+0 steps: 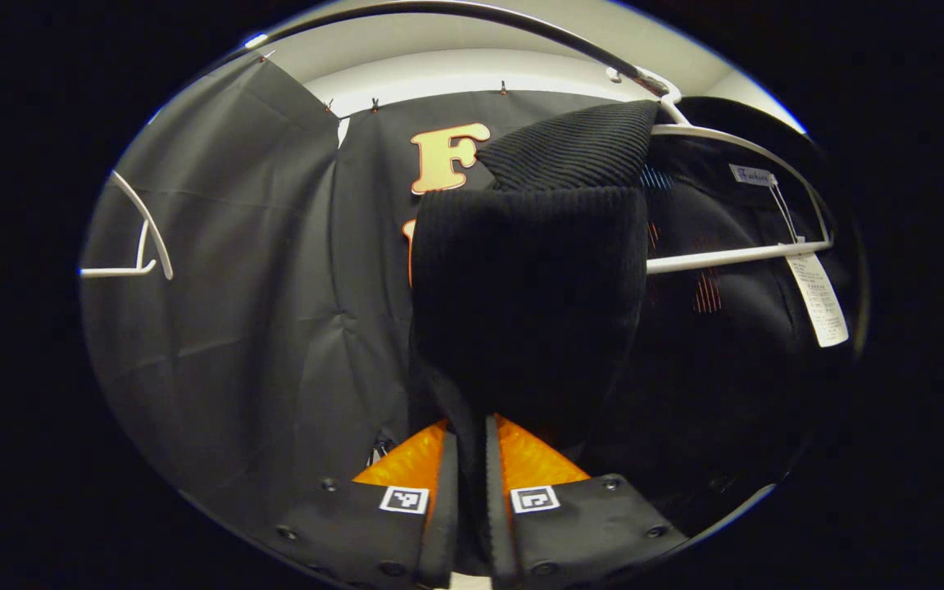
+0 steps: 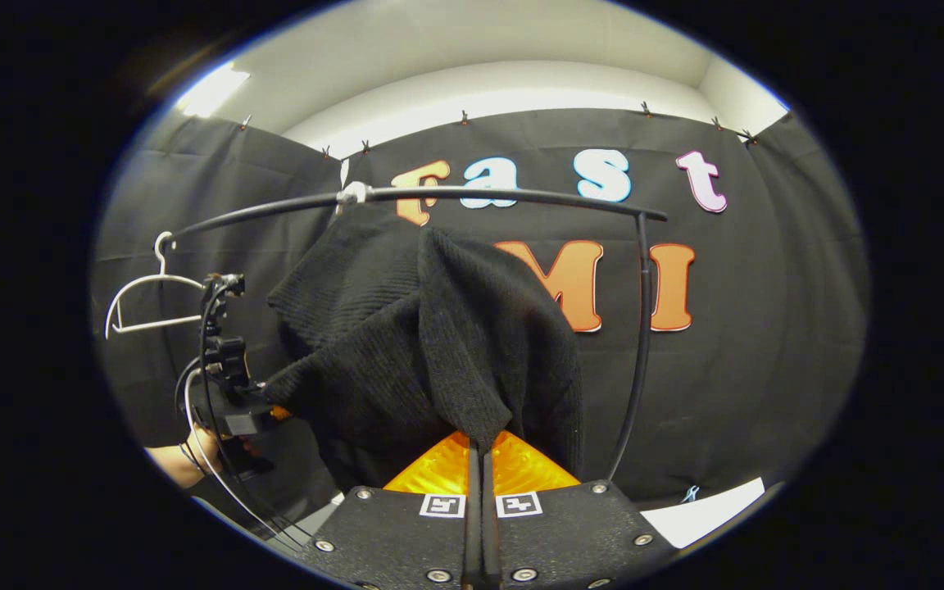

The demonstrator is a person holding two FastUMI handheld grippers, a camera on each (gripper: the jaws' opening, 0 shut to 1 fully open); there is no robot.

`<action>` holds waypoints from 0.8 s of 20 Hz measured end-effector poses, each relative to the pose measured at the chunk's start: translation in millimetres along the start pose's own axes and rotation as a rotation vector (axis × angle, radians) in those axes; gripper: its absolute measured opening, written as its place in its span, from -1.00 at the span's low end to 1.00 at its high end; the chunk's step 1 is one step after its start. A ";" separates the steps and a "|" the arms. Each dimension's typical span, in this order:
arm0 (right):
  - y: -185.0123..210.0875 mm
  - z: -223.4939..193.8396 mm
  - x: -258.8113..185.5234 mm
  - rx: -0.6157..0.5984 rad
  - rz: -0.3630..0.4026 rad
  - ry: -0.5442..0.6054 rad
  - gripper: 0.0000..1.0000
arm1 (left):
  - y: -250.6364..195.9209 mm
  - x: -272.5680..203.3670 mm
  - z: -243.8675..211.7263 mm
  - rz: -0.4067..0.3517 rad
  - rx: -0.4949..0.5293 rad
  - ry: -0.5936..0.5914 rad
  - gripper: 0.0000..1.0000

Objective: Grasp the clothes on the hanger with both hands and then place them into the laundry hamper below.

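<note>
The black clothes rail [image 2: 488, 195] was the biggest thing in front of you, arching across the right gripper view with its upright post [image 2: 641, 328] coming down at its right end. From the rail hung the black knit sweater [image 2: 406, 344], gathered and pulled toward you; in the left gripper view the same sweater [image 1: 529, 303] was still draped over its white hanger [image 1: 734, 254], whose hook sat on the rail near its right end. A paper tag [image 1: 818, 297] dangled from the hanger's lower bar at the right.

Your left gripper [image 1: 472, 447] had its fingers clenched on a fold of the sweater, the knit running down between them. Your right gripper [image 2: 480, 447] was likewise clamped on the sweater's lower edge, the fabric pinched where the two fingers met. In the right gripper view your left gripper [image 2: 230, 401] showed at the left, gripping the sweater's far side, with your hand [image 2: 193, 459] below it.

A second, bare white hanger [image 2: 144, 303] hung near the rail's left end, well apart from the sweater.
</note>
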State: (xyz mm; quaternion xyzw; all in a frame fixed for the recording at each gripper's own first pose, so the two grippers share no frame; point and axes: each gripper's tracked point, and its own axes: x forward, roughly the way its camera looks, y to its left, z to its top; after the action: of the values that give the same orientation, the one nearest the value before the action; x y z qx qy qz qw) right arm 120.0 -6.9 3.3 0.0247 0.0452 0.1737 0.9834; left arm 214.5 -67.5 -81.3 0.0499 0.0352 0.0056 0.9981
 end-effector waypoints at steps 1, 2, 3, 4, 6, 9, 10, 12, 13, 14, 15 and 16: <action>-4.5 9.2 -0.4 0.008 -0.002 -0.012 -1.00 | 1.8 -1.8 2.8 0.008 -0.011 0.000 -0.80; -9.1 16.6 0.5 0.011 -0.006 -0.024 -0.93 | 0.8 -5.9 7.2 0.003 -0.022 0.003 -0.78; -15.9 22.6 -0.7 0.014 -0.010 -0.037 -0.87 | 9.7 -5.9 11.6 0.002 -0.027 0.003 -0.86; -20.3 29.1 -2.2 0.020 -0.012 -0.047 -0.93 | 17.9 -9.1 16.5 0.007 -0.022 0.001 -0.91; -34.9 35.2 1.1 0.039 -0.025 -0.053 -1.00 | 32.3 -17.6 25.5 0.027 -0.009 -0.015 -0.85; -57.3 41.9 5.5 0.106 -0.038 -0.059 -1.00 | 45.7 -23.2 40.9 0.068 -0.008 -0.037 -0.85; -62.9 48.2 10.6 0.136 -0.036 -0.066 -1.00 | 52.2 -26.4 48.2 0.084 -0.013 -0.048 -0.86; -74.9 56.9 19.9 0.183 -0.034 -0.076 -1.00 | 69.3 -28.3 64.6 0.115 -0.025 -0.075 -0.86; -82.2 60.9 24.9 0.190 -0.035 -0.077 -0.87 | 78.3 -30.1 73.4 0.131 -0.031 -0.087 -0.86; -86.8 65.6 27.7 0.200 -0.031 -0.077 -0.87 | 85.3 -31.7 81.4 0.147 -0.034 -0.101 -0.86; -91.1 69.8 32.5 0.212 -0.023 -0.080 -0.87 | 92.3 -32.0 87.3 0.160 -0.032 -0.116 -0.86; -94.6 73.9 36.5 0.220 -0.018 -0.082 -1.00 | 96.8 -31.6 93.9 0.172 -0.023 -0.129 -0.86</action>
State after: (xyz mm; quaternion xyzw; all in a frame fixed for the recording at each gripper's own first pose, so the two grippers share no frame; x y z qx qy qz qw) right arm 193.5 -85.6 67.8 0.1389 0.0240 0.1578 0.9774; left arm 188.8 19.0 23.8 0.0414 -0.0337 0.0883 0.9947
